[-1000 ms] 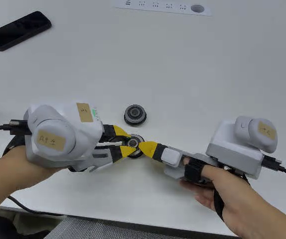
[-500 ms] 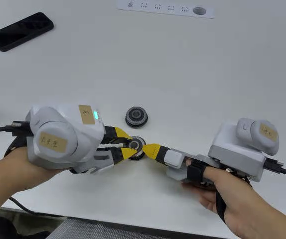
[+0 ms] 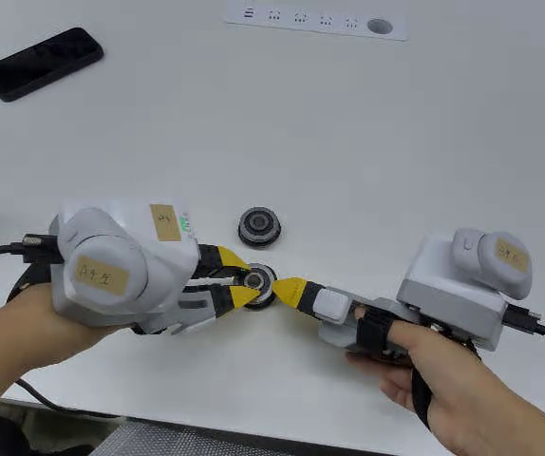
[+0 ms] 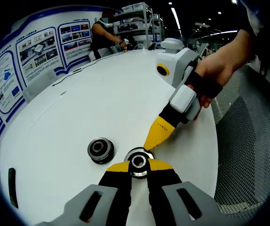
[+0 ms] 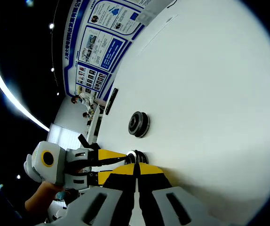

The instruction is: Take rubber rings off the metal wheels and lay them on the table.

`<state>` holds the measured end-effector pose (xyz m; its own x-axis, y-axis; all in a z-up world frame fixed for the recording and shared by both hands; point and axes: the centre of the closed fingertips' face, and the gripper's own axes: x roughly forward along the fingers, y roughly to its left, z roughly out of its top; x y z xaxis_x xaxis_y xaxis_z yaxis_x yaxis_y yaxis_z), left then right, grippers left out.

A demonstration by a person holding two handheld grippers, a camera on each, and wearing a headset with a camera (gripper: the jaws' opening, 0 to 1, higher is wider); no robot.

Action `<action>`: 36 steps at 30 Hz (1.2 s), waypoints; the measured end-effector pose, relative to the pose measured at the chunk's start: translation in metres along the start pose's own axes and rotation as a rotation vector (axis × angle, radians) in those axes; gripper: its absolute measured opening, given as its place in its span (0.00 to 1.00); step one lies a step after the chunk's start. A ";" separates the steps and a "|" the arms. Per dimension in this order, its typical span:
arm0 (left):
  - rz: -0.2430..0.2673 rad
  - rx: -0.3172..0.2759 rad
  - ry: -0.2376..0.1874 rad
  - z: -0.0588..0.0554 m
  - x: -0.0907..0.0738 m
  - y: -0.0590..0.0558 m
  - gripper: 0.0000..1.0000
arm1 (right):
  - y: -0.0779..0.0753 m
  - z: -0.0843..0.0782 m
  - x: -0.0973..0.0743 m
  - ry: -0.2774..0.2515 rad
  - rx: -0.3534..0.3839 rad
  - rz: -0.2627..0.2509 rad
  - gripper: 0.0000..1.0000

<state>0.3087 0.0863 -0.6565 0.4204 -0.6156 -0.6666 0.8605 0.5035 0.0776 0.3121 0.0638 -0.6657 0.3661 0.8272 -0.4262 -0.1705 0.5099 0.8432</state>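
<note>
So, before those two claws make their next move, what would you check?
1. Wheel clamped in left claw: ok.
2. Right claw tip at the wheel's edge: ok.
3. Right claw actually gripping the ring: cannot tell.
4. Bare table close by to lay the ring on: ok.
5. Second wheel apart from both claws: ok.

head: above, looking down at table [image 3: 348,114] | gripper views: low, close, facing each other | shared: wheel [image 3: 258,278]
</note>
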 end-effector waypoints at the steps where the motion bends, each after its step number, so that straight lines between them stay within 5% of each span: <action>1: 0.002 -0.001 0.002 0.000 0.000 0.000 0.12 | 0.001 0.000 0.000 -0.004 -0.007 -0.005 0.02; 36: 0.006 -0.001 -0.004 0.000 0.000 -0.001 0.12 | 0.015 -0.002 0.002 0.039 -0.234 -0.052 0.01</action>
<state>0.3082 0.0858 -0.6561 0.4267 -0.6150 -0.6631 0.8576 0.5079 0.0808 0.3086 0.0739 -0.6545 0.3451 0.8046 -0.4832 -0.3616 0.5891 0.7227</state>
